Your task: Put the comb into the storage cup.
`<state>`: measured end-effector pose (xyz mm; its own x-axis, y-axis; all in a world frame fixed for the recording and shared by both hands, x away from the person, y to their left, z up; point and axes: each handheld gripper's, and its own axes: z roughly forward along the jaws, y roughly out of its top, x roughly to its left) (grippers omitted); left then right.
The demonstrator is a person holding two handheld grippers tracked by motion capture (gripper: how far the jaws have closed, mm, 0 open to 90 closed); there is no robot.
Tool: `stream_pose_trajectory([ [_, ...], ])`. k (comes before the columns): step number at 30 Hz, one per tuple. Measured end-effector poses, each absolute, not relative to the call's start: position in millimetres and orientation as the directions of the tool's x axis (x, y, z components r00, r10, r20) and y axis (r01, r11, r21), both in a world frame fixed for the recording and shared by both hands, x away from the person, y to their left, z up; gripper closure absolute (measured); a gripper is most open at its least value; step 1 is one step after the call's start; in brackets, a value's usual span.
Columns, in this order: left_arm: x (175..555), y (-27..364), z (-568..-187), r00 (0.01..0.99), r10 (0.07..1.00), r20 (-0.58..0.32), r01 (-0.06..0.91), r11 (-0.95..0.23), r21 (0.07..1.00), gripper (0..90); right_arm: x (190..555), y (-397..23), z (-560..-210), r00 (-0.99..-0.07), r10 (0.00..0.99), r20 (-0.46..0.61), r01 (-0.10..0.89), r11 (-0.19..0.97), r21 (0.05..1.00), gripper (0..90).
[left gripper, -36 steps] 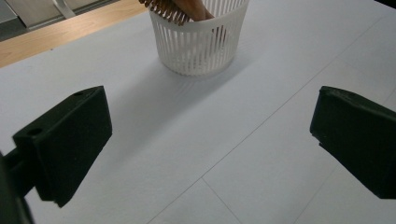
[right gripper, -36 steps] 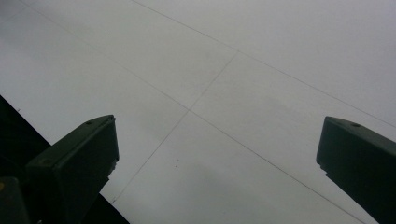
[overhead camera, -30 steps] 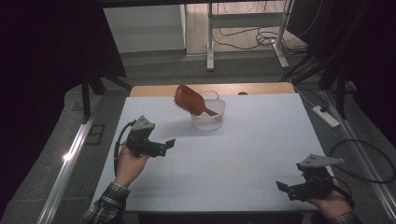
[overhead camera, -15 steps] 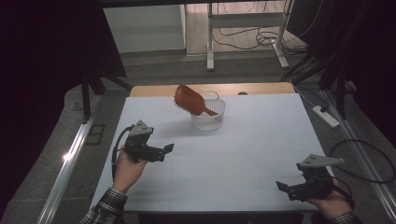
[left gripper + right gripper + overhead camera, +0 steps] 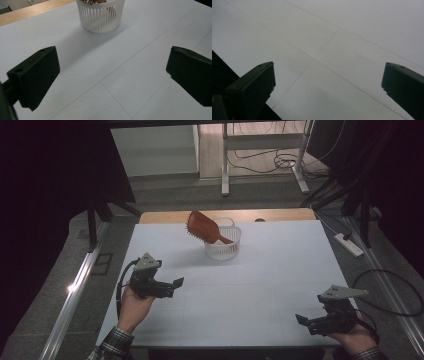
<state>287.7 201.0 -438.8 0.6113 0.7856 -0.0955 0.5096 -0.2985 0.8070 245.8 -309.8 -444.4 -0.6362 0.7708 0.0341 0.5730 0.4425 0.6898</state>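
Showing no readable writing: basket (image 5: 222, 249), hairbrush (image 5: 202, 226), grippers.

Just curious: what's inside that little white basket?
A brown hairbrush stands tilted in the white slotted basket, handle down, its bristled head sticking out over the rim. The basket's wall hides the handle's end and whatever else may lie inside.

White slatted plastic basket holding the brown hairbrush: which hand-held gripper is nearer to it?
Left. The left hand-held gripper sits near-left of the basket; the right hand-held gripper lies farther off, at the near-right corner.
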Motion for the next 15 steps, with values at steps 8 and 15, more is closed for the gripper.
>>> stream_pose_trajectory([
  [8, 280.6, 205.6, -439.9, 0.605, 0.788, -0.110, 0.516, -0.284, 0.808, 0.0, 245.8, -309.7, -444.3, -0.636, 0.771, 0.034, 0.573, 0.442, 0.690, 0.0],
  [15, 275.1, 208.3, -441.0, 0.601, 0.791, -0.114, 0.519, -0.278, 0.808, 0.0, 245.7, -309.9, -444.1, -0.637, 0.770, 0.035, 0.574, 0.443, 0.689, 0.0],
])
